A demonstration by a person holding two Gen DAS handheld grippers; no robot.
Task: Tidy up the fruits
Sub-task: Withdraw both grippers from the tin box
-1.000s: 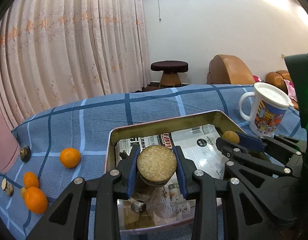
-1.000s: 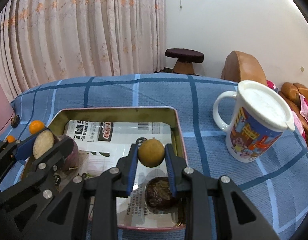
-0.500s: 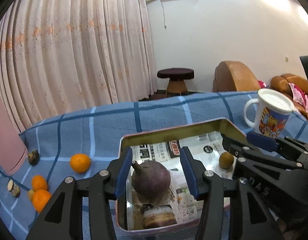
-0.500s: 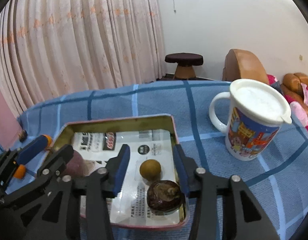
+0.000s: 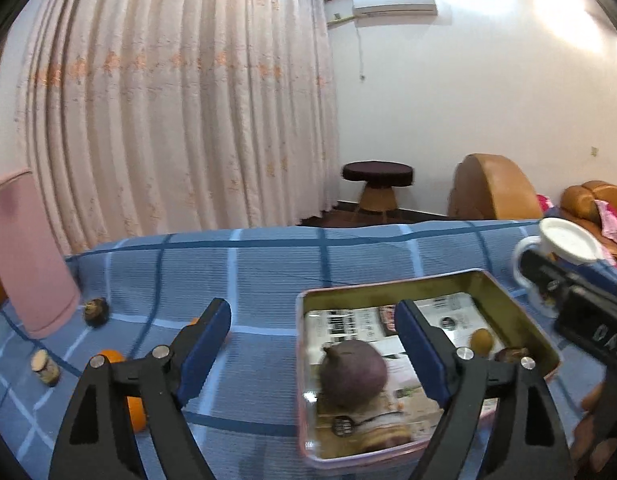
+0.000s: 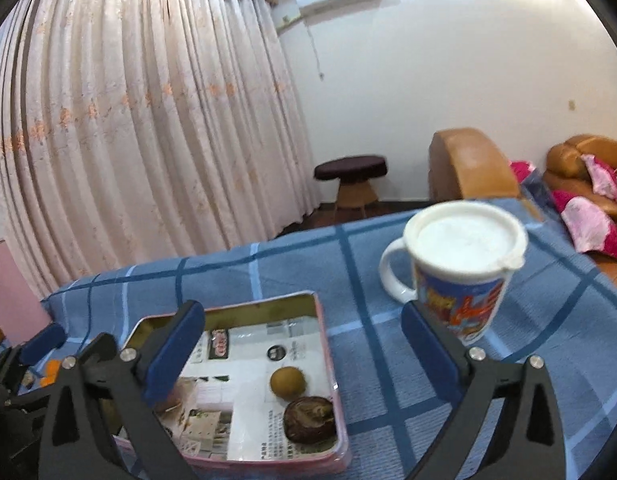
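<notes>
Left tongs: jaws spread wide and opening, nothing between the pads; they hover over the counter at the tin's left edge.
Right tongs: jaws spread wide and opening, holding nothing; they hang above the tin's right wall, with the mug behind the right finger.
Tin: shallow rectangular tray with a pink rim, lined with newspaper, on the counter.
Purple fruit: round, with a stem, lying in the left half of the tin, free of the tongs.
Brown fruit: small, round, tan, in the right half of the tin.
Dark fruit: wrinkled, dark brown, just beside the brown fruit, in the tin's near right corner.
Oranges: on the counter left of the tin, partly hidden behind the left finger.
Small dark pieces: two on the counter farther left, near a pink object.
Mug: white, lidded, with a bright print, upright, right of the tin and apart from it.
Counter: covered by a blue checked cloth.
</notes>
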